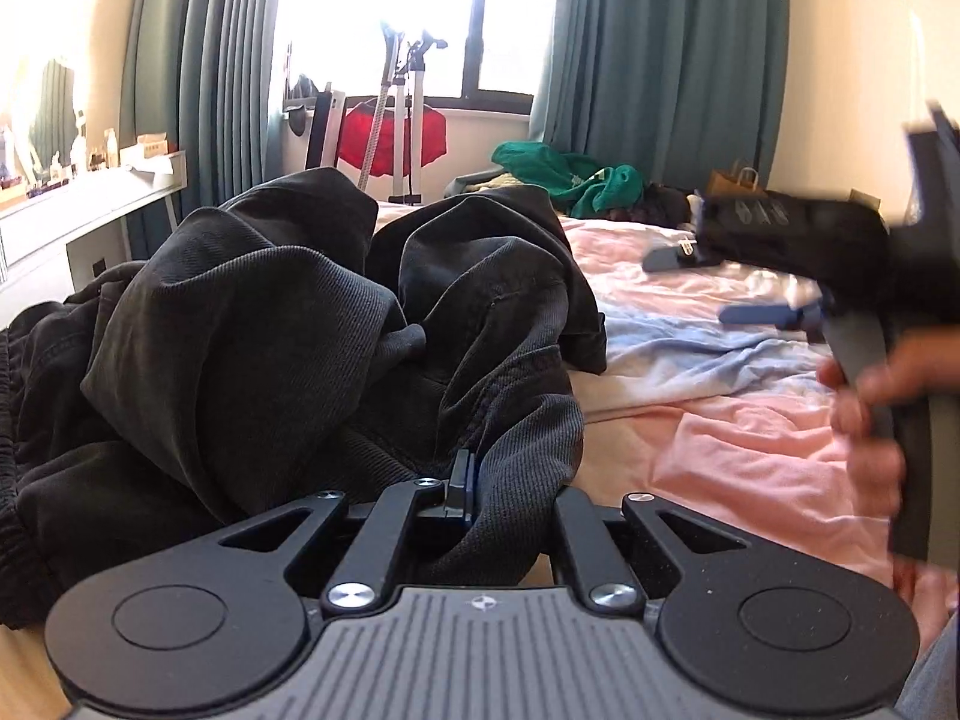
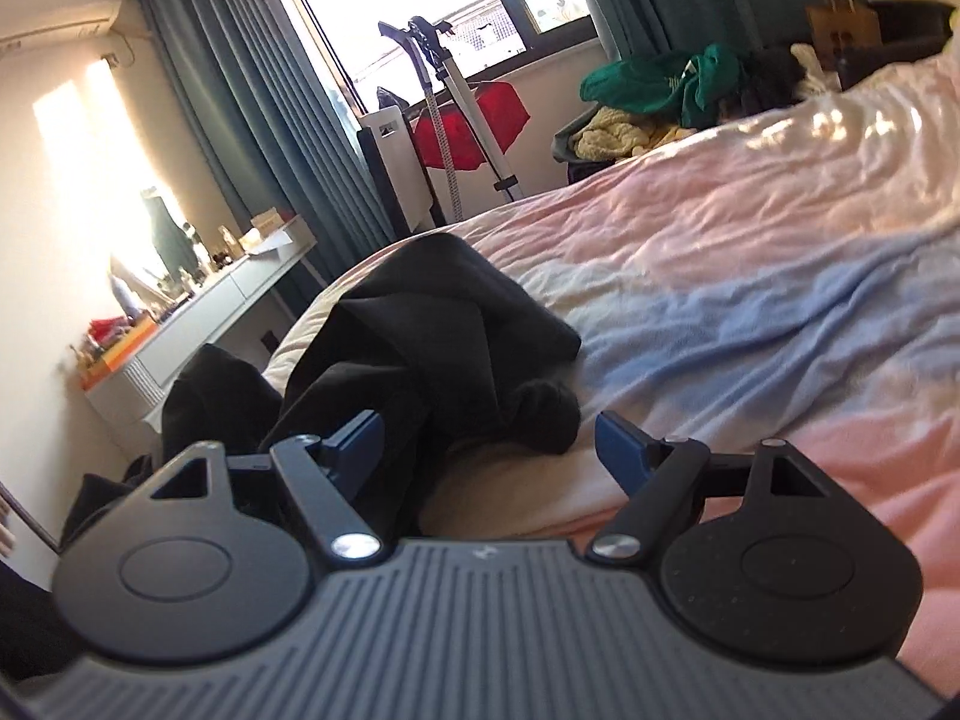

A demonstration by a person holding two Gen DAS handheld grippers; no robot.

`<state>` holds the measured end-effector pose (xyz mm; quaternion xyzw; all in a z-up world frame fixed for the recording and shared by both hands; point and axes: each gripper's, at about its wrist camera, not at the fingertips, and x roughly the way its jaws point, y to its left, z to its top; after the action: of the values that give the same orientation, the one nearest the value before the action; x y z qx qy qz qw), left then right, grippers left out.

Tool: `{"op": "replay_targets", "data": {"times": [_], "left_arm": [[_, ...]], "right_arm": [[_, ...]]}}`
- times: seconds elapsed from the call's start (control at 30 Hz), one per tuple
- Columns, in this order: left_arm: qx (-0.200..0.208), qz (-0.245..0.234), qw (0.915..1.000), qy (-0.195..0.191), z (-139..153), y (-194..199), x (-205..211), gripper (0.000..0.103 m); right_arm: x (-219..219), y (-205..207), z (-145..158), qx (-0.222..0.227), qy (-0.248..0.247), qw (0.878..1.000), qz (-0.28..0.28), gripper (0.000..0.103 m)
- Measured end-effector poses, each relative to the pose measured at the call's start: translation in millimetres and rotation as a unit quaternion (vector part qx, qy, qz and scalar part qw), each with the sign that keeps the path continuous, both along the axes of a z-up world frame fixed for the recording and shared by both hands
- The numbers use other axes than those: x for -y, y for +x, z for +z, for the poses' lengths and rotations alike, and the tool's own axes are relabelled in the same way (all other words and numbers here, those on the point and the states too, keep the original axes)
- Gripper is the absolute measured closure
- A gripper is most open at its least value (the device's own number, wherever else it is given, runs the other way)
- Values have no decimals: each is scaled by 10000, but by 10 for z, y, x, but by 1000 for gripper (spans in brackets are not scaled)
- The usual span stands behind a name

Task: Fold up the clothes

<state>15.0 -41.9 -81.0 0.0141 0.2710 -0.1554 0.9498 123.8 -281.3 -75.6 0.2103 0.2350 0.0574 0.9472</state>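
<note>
Two grippers, one dark garment [image 1: 288, 324], heaped and crumpled at the near left edge of the bed [image 1: 750, 456]. Left side first: a white desk [image 1: 90, 204] with small clutter runs along the wall just beyond the heap, well clear of it. Left gripper [image 1: 462, 483] is pinched narrow on a fold at the near edge of the garment, cloth draped over its linkage. The bulk of the garment rises ahead and to its left; long axis cannot be told from this bundle.

Right gripper [image 2: 489, 447] hovers with jaws wide and nothing between the pads; the garment lies ahead and to its left, the nearest lump just off the left pad. Left gripper is the nearer one, already in the cloth. To take a second hold, the right likely has to travel leftward.

Further right: bare pink and blue bedding, nothing blocking. Green clothes [image 1: 564, 174] far off near the curtains [image 1: 660, 60].
</note>
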Motion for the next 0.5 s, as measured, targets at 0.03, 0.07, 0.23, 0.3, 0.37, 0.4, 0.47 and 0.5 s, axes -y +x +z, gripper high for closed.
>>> {"op": "replay_targets", "data": {"times": [0.03,0.07,0.23,0.3,0.37,0.4,0.47,0.5], "left_arm": [[-19,9,10000,-37,0,6,-4,96],[-32,16,10000,-62,-2,12,-6,96],[-134,64,9998,-144,-33,73,-7,95],[-219,108,9995,-180,-45,115,-15,95],[-287,153,9991,-260,-50,155,-19,95],[-310,170,9989,-292,-53,170,-16,95],[-301,160,9991,-262,-65,186,10,94],[-276,142,9993,-225,-73,190,23,94]], "right_arm": [[-17,105,66,21,-113,9999,83,22],[-33,211,119,27,-232,9996,154,23],[-73,820,-43,-493,-1301,9886,577,22],[-64,937,-189,-543,-1549,9810,1033,22],[-94,931,-318,-377,-1910,9727,1263,21],[-137,930,-374,-291,-2171,9659,1380,20],[-311,946,-452,-68,-2900,9422,1678,20],[-363,950,-489,84,-3116,9321,1845,20]]}}
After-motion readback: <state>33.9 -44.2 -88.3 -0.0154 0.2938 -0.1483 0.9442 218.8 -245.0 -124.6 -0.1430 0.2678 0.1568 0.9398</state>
